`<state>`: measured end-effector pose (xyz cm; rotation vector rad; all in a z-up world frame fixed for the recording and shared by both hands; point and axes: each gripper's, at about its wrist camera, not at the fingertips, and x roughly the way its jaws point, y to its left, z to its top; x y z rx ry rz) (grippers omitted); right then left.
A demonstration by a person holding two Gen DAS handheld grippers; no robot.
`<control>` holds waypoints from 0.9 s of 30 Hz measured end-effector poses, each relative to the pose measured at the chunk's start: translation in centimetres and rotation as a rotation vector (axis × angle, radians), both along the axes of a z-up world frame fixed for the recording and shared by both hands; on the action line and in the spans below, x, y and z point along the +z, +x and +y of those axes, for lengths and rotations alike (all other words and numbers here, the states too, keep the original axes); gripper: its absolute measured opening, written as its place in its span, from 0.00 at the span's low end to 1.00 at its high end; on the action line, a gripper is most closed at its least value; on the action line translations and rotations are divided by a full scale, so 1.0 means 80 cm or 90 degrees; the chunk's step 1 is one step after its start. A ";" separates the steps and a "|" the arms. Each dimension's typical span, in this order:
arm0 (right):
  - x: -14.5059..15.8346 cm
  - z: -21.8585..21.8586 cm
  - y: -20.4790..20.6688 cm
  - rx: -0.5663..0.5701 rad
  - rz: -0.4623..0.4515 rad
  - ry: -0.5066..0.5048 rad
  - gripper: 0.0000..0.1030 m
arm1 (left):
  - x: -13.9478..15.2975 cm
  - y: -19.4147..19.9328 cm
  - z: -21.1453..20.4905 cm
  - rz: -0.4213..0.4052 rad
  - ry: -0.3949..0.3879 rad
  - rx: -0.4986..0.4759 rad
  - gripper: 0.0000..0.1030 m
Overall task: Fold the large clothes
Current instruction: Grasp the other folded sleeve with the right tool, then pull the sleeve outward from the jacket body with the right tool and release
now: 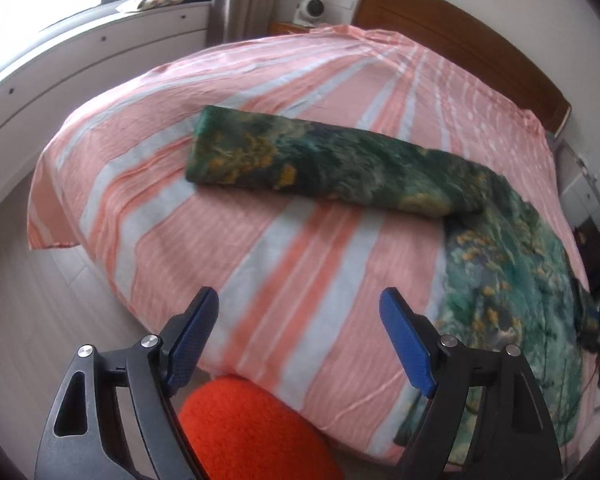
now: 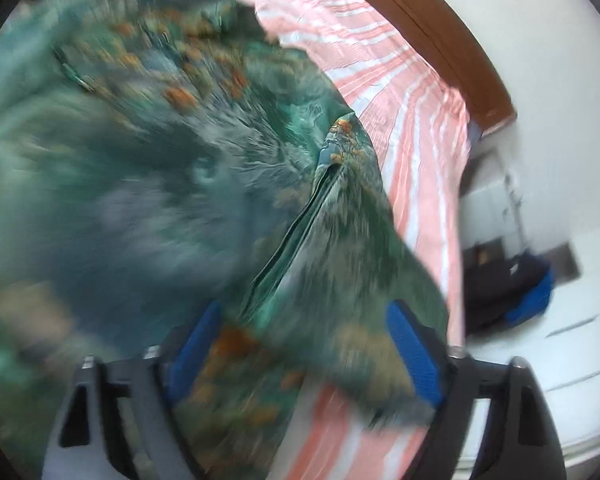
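Note:
A large green garment with orange-yellow print (image 1: 340,164) lies on the pink and white striped bed (image 1: 260,264). One part is folded into a long band across the middle; the rest (image 1: 508,280) spreads down the bed's right side. My left gripper (image 1: 300,308) is open and empty above the bed's near edge, well short of the garment. My right gripper (image 2: 304,320) is open right over the garment (image 2: 140,160); a fold of the cloth (image 2: 340,248) lies between its blue fingers (image 2: 412,352). The right wrist view is blurred.
A wooden headboard (image 1: 460,40) runs along the far right. A white window bench (image 1: 80,60) and curtain stand on the left. An orange knitted thing (image 1: 252,436) sits under the left gripper. Dark and blue bags (image 2: 512,292) lie on the floor beyond the bed.

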<state>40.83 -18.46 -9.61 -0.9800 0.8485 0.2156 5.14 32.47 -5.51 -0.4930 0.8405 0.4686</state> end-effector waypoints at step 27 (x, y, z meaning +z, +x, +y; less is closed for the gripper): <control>0.034 -0.352 -0.231 -0.440 0.168 0.779 0.61 | -0.040 0.058 -0.141 0.031 0.013 -0.214 0.94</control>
